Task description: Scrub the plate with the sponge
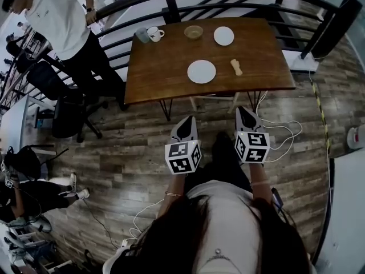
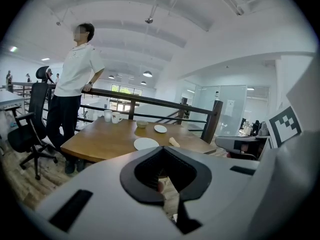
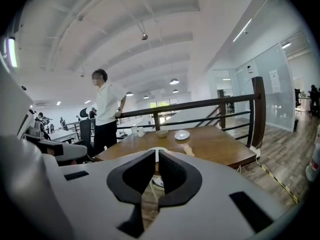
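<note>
A white plate (image 1: 202, 71) (image 2: 146, 143) lies near the front middle of the wooden table (image 1: 165, 67). To its right lies a beige sponge (image 1: 236, 67) (image 2: 174, 142) (image 3: 188, 149). My left gripper (image 1: 189, 120) (image 2: 163, 149) and right gripper (image 1: 242, 110) (image 3: 158, 152) hang side by side over the floor, short of the table's front edge, both pointing at it. Both are shut with nothing between their jaws. In the right gripper view the jaw tips cover most of the plate.
At the table's back stand a saucer (image 1: 223, 35), a small bowl (image 1: 193, 32), a white mug (image 1: 155, 34) and a grey cup (image 1: 142, 35). A black railing (image 1: 171, 10) runs behind. A person (image 1: 63, 21) stands at the left by an office chair (image 1: 68, 110). White cables (image 1: 279, 133) lie on the floor.
</note>
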`<action>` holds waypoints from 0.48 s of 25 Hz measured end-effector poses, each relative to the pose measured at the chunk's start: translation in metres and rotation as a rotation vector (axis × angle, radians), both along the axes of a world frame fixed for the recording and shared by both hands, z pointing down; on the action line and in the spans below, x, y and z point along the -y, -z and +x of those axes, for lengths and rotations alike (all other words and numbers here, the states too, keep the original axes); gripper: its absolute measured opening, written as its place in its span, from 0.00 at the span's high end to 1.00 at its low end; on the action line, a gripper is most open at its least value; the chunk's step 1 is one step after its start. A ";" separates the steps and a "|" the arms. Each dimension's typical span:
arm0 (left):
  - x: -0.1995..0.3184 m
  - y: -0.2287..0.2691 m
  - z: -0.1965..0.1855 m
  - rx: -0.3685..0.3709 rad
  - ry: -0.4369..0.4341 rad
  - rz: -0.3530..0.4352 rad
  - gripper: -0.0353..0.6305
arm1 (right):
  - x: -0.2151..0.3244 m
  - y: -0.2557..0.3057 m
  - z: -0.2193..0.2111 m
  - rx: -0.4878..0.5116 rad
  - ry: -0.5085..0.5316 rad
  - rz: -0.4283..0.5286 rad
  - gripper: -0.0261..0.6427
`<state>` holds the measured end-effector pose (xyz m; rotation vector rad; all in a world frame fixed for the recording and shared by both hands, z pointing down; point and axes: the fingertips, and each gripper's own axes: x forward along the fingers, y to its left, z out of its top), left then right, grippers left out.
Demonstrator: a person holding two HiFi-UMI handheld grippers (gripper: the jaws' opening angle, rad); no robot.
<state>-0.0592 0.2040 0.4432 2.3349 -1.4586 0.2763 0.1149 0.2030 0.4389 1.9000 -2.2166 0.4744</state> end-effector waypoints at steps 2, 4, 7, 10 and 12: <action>0.002 0.000 0.001 -0.005 0.000 -0.003 0.93 | 0.003 0.001 0.001 -0.011 0.004 0.002 0.89; 0.005 0.000 0.003 -0.010 -0.001 -0.006 0.93 | 0.007 0.001 0.003 -0.026 0.009 -0.001 0.89; 0.014 -0.001 0.009 -0.017 0.004 -0.013 0.93 | 0.017 -0.001 0.007 -0.044 0.023 -0.014 0.89; 0.026 -0.001 0.014 -0.019 0.007 -0.022 0.93 | 0.029 -0.004 0.009 -0.042 0.037 -0.026 0.89; 0.033 -0.001 0.016 -0.018 0.009 -0.026 0.93 | 0.036 -0.005 0.010 -0.039 0.046 -0.033 0.89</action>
